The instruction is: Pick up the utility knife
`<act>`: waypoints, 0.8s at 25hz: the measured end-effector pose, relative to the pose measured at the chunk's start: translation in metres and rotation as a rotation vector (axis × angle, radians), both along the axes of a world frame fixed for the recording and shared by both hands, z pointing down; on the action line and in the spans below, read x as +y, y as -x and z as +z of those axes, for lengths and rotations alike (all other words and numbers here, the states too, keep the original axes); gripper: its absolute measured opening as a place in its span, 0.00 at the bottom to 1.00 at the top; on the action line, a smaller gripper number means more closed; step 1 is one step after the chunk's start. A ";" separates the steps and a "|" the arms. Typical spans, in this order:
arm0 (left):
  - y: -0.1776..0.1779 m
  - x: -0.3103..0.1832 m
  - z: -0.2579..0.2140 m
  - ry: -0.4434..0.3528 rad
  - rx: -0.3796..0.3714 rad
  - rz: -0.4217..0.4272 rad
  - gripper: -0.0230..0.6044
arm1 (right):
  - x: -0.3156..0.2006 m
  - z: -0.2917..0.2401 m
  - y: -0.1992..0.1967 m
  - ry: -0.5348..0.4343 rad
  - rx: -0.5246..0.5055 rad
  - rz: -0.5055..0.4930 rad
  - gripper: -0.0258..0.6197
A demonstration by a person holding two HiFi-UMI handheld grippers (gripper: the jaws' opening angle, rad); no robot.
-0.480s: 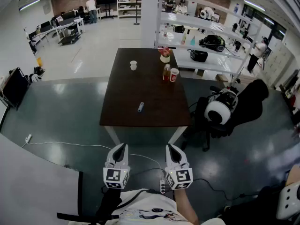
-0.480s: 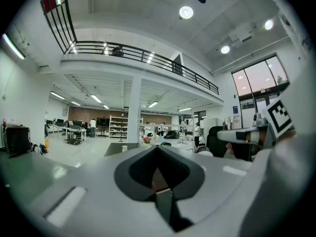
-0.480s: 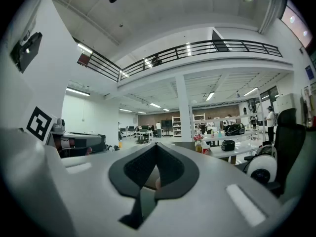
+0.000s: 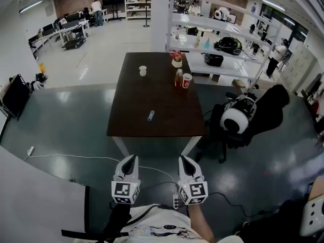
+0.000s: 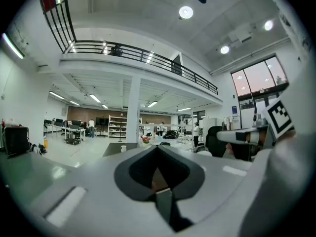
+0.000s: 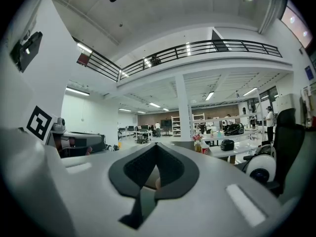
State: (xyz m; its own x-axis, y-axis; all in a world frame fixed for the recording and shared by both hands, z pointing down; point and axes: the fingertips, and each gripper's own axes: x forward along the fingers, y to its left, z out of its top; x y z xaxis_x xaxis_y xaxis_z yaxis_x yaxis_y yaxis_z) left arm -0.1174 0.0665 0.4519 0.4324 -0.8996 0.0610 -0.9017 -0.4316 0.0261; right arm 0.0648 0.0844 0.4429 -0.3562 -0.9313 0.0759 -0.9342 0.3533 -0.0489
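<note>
1. White plastic comes nearest: the left gripper (image 4: 132, 160) and the right gripper (image 4: 183, 160) are held level, side by side, short of the desk (image 4: 167, 105). Each has its fingers closed tip to tip on nothing.
2. The step in hand looks like the approach, barely begun. The next move calls for stepping up to the desk, parting one gripper's fingers and bringing them over the knife.
3. The utility knife (image 4: 151, 115), small and bluish, lies alone on the desk's near half, well apart from both grippers.
4. The desk is dark brown on white legs. At its far end stand a white cup (image 4: 143, 71), a bottle (image 4: 178, 78) and a red-and-white cup (image 4: 187, 80).
5. A glossy grey floor (image 4: 76, 115) surrounds the desk, with white shelving (image 4: 223, 27) beyond its far right corner.
</note>
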 end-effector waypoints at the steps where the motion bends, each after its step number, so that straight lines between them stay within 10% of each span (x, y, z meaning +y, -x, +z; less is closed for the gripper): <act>1: -0.001 0.000 0.000 0.000 0.000 0.001 0.03 | 0.000 0.000 -0.001 0.000 -0.002 -0.001 0.04; 20: -0.015 0.002 0.001 0.017 -0.024 -0.034 0.03 | 0.006 0.002 -0.015 0.018 -0.021 -0.039 0.04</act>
State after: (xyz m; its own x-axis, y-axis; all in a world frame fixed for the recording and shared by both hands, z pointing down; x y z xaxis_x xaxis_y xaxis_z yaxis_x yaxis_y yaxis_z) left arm -0.1023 0.0687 0.4530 0.4003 -0.9124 0.0859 -0.9161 -0.4008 0.0115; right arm 0.0802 0.0908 0.4451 -0.3938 -0.9153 0.0843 -0.9185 0.3883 -0.0751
